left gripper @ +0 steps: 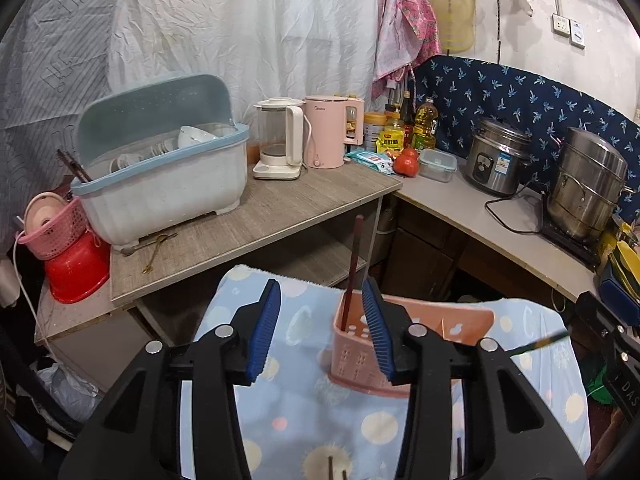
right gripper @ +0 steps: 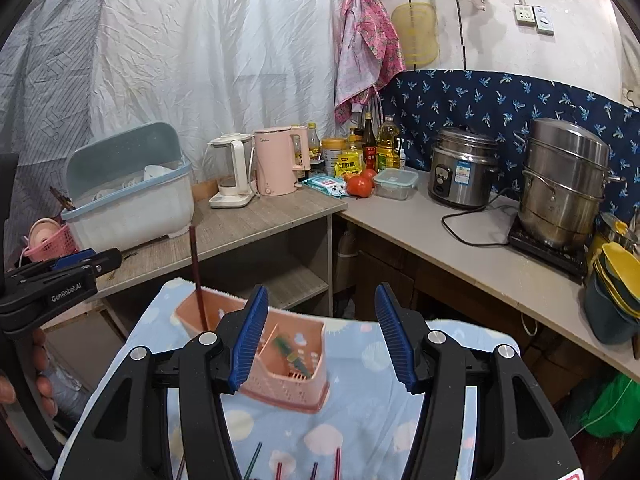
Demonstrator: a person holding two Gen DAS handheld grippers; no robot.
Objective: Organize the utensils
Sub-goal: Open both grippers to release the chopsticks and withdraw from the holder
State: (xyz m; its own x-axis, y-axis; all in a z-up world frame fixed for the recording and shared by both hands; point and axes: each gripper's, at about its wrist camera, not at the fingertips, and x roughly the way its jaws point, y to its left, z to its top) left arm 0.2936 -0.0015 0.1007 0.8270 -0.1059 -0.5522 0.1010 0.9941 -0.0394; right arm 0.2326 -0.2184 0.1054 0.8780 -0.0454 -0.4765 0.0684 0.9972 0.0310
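Two handheld grippers with black arms and ribbed blue pads hover over a small surface covered by a light blue cloth [left gripper: 304,408] printed with pale circles. On the cloth sits a pink plastic utensil caddy [right gripper: 280,372] with perforated sides and an inner divider.

The left gripper [left gripper: 322,328] is released, its pads spread wide with nothing between them. Its right pad overlaps the caddy's near-left corner in the left wrist view. A single dark red chopstick [left gripper: 353,264] stands nearly upright in the caddy's left compartment, leaning slightly and rising well above the rim.

The right gripper [right gripper: 322,336] is also released, jaws wide apart and holding nothing, positioned just above the caddy's right side. In the right compartment lies a green-patterned chopstick [right gripper: 290,356], tilted down inside the caddy.

Near the bottom edge of the right wrist view, the ends of several more chopsticks [right gripper: 316,466] lie on the cloth, dark red and green, between the gripper arms.

Behind, a wooden-topped shelf table [left gripper: 256,220] holds a blue-lidded dish drainer box [left gripper: 160,184], a white glass kettle [left gripper: 278,140] and a pink kettle [left gripper: 326,136]. A counter to the right carries a steel rice cooker [left gripper: 496,156] and a stacked steel steamer pot [left gripper: 586,184].
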